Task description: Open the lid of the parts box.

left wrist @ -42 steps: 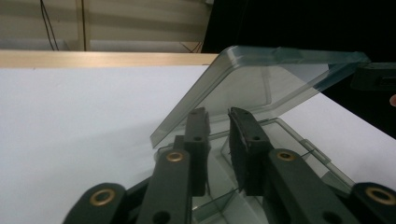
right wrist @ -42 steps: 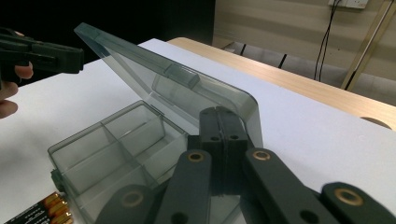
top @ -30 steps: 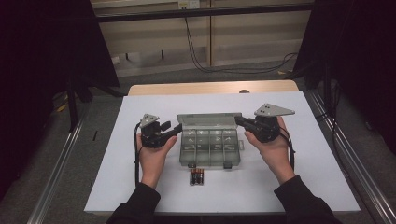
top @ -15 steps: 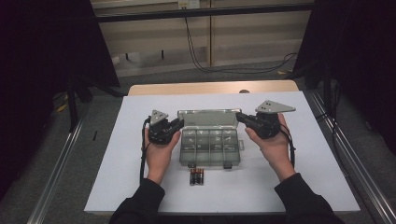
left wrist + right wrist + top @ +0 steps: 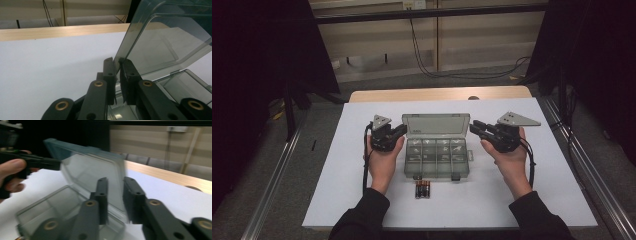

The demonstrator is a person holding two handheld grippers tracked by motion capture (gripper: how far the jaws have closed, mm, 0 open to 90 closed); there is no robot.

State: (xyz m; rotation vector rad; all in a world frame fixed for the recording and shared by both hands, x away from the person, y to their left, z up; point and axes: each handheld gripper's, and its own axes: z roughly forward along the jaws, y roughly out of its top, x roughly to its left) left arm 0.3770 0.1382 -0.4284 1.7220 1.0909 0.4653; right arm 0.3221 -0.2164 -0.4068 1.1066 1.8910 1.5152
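Observation:
A clear plastic compartment box [image 5: 436, 157] lies mid-table with its lid [image 5: 435, 125] raised upright at the back. My left gripper [image 5: 401, 129] is at the lid's left edge. In the left gripper view its jaws [image 5: 117, 61] have just been closing and now pinch the lid's edge [image 5: 160, 42]. My right gripper [image 5: 473, 127] is at the lid's right edge. Its jaws [image 5: 116, 180] have just been opening and stand apart, with the lid's edge [image 5: 92, 167] loose between them. The left gripper [image 5: 50, 163] is seen across the box [image 5: 50, 205].
Three batteries [image 5: 422, 190] lie just in front of the box, toward the person. The white table sheet [image 5: 337, 175] spreads wide on both sides. A wooden edge [image 5: 437, 94] runs along the far side, and metal rails flank the table.
The left hand has moved right to the lid's left edge, and its jaws have closed on it. The right hand has stayed at the lid's right edge.

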